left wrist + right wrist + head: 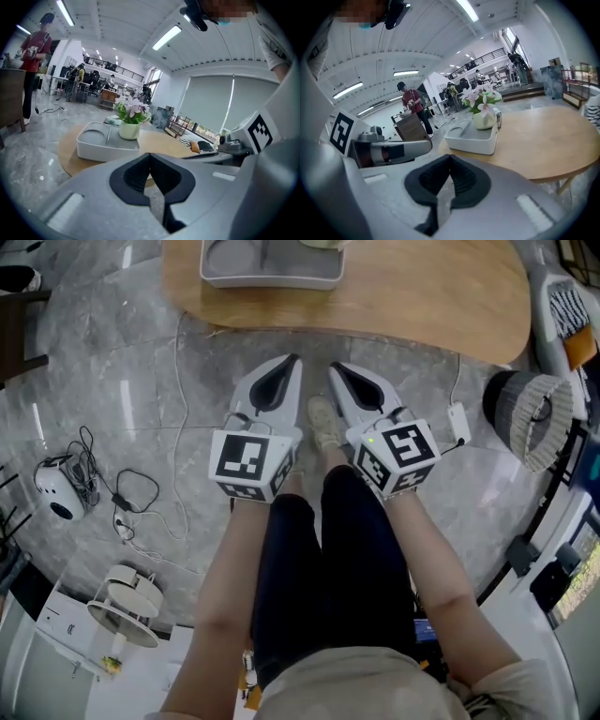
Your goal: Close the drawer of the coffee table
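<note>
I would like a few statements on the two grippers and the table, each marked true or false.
1. The left gripper has its jaws together, with nothing between them. True.
2. The right gripper holds a drawer handle. False: its jaws are shut on nothing.
3. The flower pot stands on the floor. False: it stands in the grey tray on the wooden table.
4. Neither gripper touches the wooden table. True.

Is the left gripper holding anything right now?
No, the left gripper has its jaws shut tip to tip with nothing between them.
</note>
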Demonstrator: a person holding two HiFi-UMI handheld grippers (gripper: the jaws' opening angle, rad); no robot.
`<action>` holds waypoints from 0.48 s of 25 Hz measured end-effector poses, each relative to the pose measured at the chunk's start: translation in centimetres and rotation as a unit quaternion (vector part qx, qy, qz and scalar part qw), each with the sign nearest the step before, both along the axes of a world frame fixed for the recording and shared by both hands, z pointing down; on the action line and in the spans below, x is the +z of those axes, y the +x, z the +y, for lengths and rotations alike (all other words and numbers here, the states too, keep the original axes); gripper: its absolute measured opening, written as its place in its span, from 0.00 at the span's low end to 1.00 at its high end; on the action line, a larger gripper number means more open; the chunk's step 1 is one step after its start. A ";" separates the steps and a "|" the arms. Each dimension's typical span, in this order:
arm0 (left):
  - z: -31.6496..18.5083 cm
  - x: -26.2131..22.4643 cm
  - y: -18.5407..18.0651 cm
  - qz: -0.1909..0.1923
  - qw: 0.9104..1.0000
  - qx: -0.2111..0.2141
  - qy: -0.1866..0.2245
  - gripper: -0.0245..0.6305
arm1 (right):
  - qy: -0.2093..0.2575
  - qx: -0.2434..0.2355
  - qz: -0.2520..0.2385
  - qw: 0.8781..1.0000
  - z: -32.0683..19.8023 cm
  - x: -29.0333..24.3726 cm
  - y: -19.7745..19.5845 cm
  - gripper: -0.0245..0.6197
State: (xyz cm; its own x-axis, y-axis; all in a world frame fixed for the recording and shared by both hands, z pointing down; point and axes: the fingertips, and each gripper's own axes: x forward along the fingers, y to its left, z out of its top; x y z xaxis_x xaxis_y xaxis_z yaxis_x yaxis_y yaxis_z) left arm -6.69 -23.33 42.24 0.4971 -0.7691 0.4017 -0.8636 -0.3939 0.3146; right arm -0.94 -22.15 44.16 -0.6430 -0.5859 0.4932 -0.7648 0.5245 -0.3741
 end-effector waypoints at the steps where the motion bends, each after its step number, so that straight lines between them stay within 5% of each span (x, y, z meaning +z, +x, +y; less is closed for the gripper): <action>1: 0.3 -0.8 0.0 0.003 1.000 0.001 0.001 0.04 | 0.001 0.000 0.001 1.000 0.1 -0.8 0.1 0.04; 12: 3.4 -11.1 -1.3 0.007 1.000 0.007 0.026 0.04 | 0.040 -0.029 0.013 0.999 2.5 -11.8 -0.4 0.04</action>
